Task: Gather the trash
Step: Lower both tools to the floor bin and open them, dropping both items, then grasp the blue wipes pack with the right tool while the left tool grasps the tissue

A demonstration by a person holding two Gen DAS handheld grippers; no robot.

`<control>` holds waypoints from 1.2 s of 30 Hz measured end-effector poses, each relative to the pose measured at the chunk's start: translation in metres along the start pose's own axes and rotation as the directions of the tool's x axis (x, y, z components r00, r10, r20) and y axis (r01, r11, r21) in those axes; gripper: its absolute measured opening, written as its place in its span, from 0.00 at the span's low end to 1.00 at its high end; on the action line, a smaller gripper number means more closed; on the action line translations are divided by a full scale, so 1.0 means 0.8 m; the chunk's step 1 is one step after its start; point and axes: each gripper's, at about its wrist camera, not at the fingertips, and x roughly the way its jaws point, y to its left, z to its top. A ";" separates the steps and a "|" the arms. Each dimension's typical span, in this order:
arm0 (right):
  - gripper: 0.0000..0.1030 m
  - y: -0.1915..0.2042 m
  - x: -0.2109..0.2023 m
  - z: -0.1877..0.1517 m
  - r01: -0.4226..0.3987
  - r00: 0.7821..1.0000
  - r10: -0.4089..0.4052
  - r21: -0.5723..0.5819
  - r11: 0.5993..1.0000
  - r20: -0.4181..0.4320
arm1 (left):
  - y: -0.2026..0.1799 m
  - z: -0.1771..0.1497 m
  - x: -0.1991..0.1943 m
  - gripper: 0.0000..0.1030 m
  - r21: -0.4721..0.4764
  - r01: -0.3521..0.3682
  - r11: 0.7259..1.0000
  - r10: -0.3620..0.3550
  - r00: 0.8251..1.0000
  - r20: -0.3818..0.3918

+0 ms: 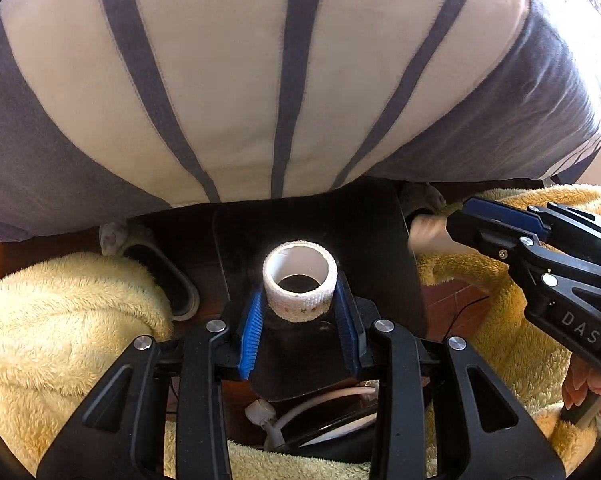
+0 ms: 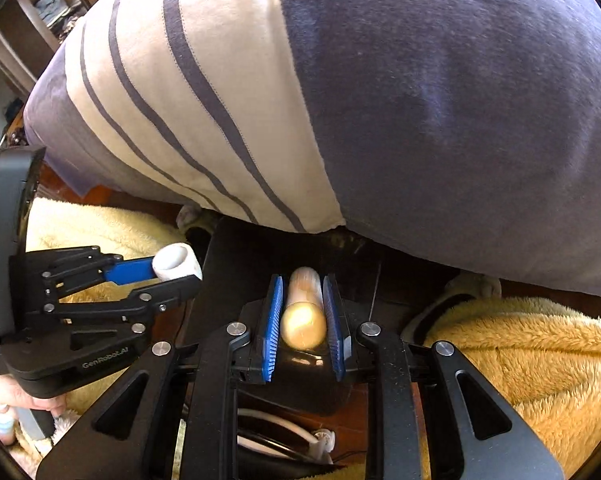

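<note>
Left hand-held gripper (image 1: 300,308): jaws narrow, blue pads (image 1: 249,332) pressed on both sides of a white tape roll (image 1: 299,284), roll's hollow core facing the cam. Roll is held up off everything, w/ a black bin (image 1: 320,232) directly beyond and below it.

Right hand-held gripper (image 2: 303,312): jaws narrow too, clamped on a tan/yellowish cylinder (image 2: 303,312), rounded end toward the cam; can't tell what it is exactly. Same black bin lies beyond it.

Each gripper shows in the other's view: right one comes in from the right of the left cam, left one w/ the roll from the left of the right cam. A hand shows at the frame edge on each handle.

No surface visible; it's a room w/ reddish-brown floor. Person's striped grey/cream top (image 1: 260,80) fills the far side, fluffy yellow fabric (image 1: 60,320) on both sides of the grippers, slippers (image 1: 168,280) near the bin, white cable (image 1: 300,404) under the left gripper. Shelving in right cam's top-left corner.
</note>
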 end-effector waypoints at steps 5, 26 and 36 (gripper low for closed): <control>0.22 -0.004 -0.003 0.006 -0.007 1.000 0.007 0.017 1.000 0.020 | 0.002 0.003 -0.004 0.56 -0.007 0.000 1.000 0.000 1.000 0.008; 0.89 -0.044 -0.168 0.083 0.218 0.853 -0.234 0.088 0.972 0.466 | -0.008 0.075 -0.182 0.90 0.017 -0.172 0.985 0.149 0.891 0.428; 0.89 -0.061 -0.165 0.152 0.215 0.845 -0.239 0.107 0.971 0.478 | 0.008 0.146 -0.195 0.90 -0.010 -0.182 0.983 0.167 0.873 0.458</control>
